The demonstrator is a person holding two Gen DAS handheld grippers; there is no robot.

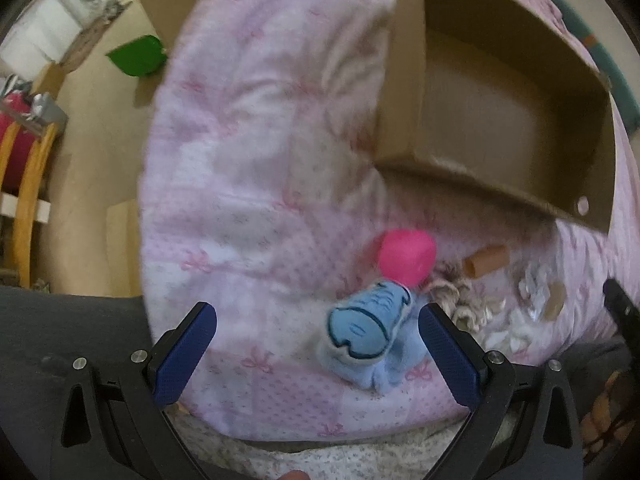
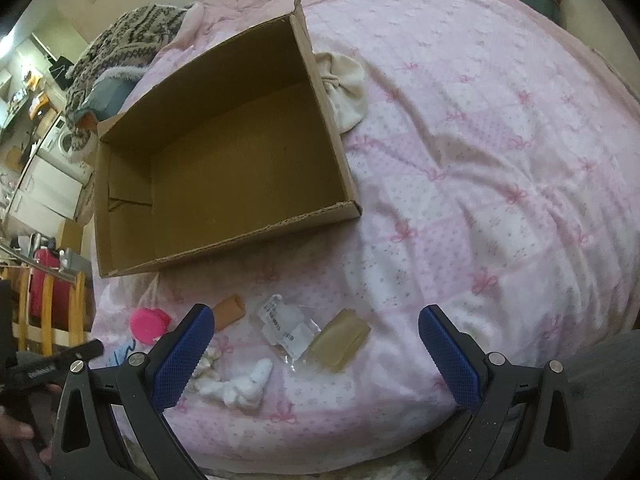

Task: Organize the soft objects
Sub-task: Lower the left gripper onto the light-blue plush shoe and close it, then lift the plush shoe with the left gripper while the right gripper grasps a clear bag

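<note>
An empty open cardboard box (image 2: 224, 160) sits on the pink bow-print bedspread (image 2: 480, 160); it also shows in the left wrist view (image 1: 500, 92). In front of it lie a pink soft ball (image 1: 406, 256), a blue plush toy (image 1: 368, 328), a tan roll (image 1: 486, 262), a beige knotted rope toy (image 1: 452, 296), white fluffy bits (image 2: 244, 384), a clear plastic bag (image 2: 286, 326) and a tan sponge (image 2: 340, 338). My left gripper (image 1: 318, 356) is open, with the blue plush between its fingers. My right gripper (image 2: 316, 354) is open and empty above the sponge and bag.
A cream cloth bundle (image 2: 344, 88) lies against the box's right wall. A patterned knit garment (image 2: 128, 44) is heaped behind the box. The bed's left edge drops to a floor with a green object (image 1: 138, 56) and a yellow-framed rack (image 1: 28, 184).
</note>
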